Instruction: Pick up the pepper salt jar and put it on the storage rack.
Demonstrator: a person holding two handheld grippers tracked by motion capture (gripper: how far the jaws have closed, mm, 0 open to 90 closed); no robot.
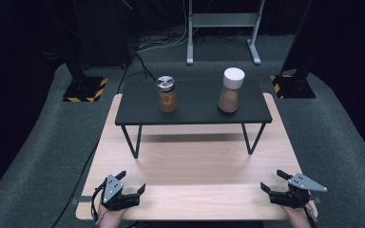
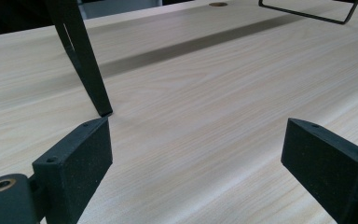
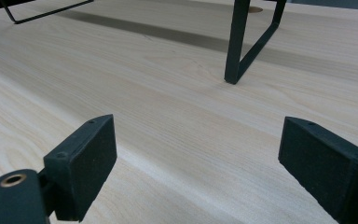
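Observation:
Two jars of brown powder stand on a low black shelf [image 1: 195, 116]: a smaller one with a silver lid [image 1: 166, 94] at the left and a taller one with a white cap [image 1: 231, 90] at the right. My left gripper [image 1: 132, 183] rests at the table's near left corner, open and holding nothing. My right gripper [image 1: 272, 180] rests at the near right corner, also open and holding nothing. In the left gripper view the jaws stand wide apart over bare wood, with a shelf leg [image 2: 81, 56] ahead. In the right gripper view another shelf leg [image 3: 244, 42] stands ahead of the spread jaws.
The light wooden table [image 1: 195, 166] stretches between the grippers and the shelf. The shelf stands on thin black wire legs [image 1: 133, 140]. Behind the table are a grey metal stand [image 1: 223, 28] and black bases with yellow striped edges [image 1: 83, 89] on the grey floor.

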